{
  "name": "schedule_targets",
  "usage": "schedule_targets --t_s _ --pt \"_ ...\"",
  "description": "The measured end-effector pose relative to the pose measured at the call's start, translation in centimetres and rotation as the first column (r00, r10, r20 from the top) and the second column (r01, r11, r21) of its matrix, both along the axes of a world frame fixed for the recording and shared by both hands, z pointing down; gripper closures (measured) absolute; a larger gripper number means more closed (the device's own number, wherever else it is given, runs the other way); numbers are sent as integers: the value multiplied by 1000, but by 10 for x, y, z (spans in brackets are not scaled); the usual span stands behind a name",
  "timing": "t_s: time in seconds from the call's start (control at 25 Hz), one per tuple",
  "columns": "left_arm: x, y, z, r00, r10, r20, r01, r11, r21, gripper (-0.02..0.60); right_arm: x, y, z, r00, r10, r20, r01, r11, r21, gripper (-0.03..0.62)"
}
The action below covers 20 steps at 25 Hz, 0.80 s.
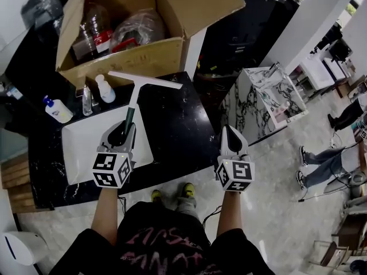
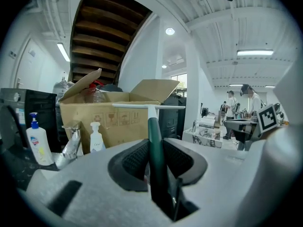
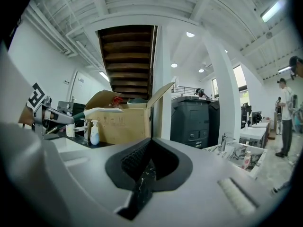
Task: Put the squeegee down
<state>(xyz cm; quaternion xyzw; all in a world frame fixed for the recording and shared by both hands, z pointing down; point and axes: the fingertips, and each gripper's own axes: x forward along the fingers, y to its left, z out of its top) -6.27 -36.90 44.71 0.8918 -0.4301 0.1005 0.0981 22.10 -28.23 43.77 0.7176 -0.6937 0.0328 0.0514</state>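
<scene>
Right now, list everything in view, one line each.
squeegee: one, green handle and white blade, over the sink
cardboard box: one, brown, open, back of the counter, bottles inside
pump bottle: one, white with blue top, left of the faucet
small bottle: one, white, right of the faucet
faucet: one, chrome, behind the sink
sink: one, white, set in the counter
counter: one, black marble
marble stand: one, white veined, right of the counter
bystanders: at least two, far right floor
left tongs: grey, shut on the squeegee handle
right tongs: grey, shut, empty, near the counter's right edge
</scene>
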Motion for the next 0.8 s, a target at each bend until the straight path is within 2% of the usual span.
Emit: schedule_targets --t_s 0.4,0.8 --pt "28 -10 -1 995 -99 7 99 995 -6 482 39 -38 -3 996 -88 17 88 996 16 592" --pt "42 -15 4 987 -158 12 158 987 -10 482 39 -65 0 985 -170 26 170 985 16 592"
